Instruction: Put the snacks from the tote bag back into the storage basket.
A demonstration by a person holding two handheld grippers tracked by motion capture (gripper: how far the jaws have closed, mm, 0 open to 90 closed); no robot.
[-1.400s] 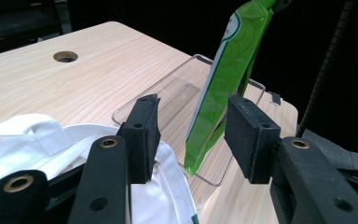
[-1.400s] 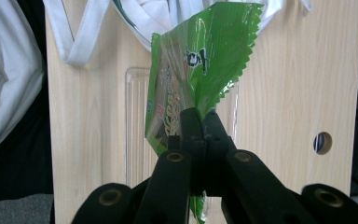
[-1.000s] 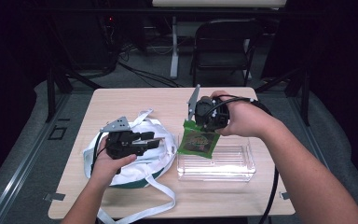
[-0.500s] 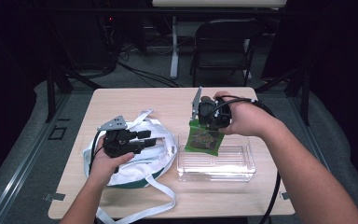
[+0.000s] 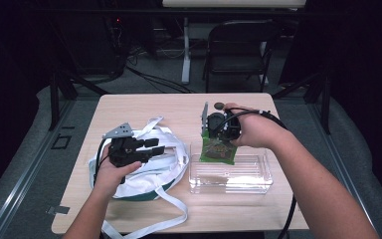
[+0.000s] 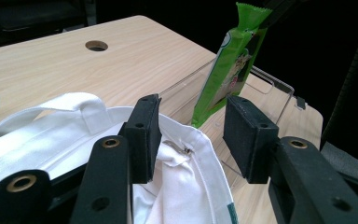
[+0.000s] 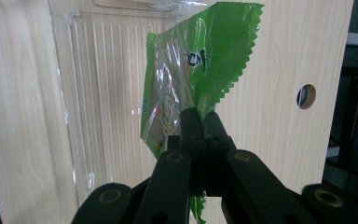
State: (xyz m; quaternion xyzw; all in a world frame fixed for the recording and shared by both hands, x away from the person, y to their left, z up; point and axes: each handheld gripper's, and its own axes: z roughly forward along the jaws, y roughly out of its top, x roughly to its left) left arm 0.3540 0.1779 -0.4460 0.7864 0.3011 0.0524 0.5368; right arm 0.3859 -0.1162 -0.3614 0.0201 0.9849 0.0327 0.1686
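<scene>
Green foil snack packet (image 7: 191, 79) pinched by one edge between the closed jaws of the right gripper (image 7: 198, 122), hanging below that gripper (image 5: 218, 133) over the clear plastic container (image 5: 251, 174). Lower end of the packet (image 5: 218, 152) at the container's rear wall, seemingly just inside the rim; contact with the floor of the container not clear from any view. Ribbed transparent bottom of the container (image 7: 102, 93) spread out behind the packet in the right gripper view, pale wooden table (image 7: 279, 56) beyond it on both sides.

Left gripper (image 5: 155, 146) held level above the white cloth bag (image 5: 164, 164), jaws parted about halfway, nothing between them. White fabric of the bag (image 6: 182, 182) bunched directly under and between the black pads (image 6: 142, 135) without being clamped. Ahead of the left gripper (image 6: 193, 135), past the gap in its jaws, the packet (image 6: 228, 65) standing nearly upright against the container's wall (image 6: 270, 86). Long white straps of the bag trailing toward the near table edge (image 5: 169, 219).
</scene>
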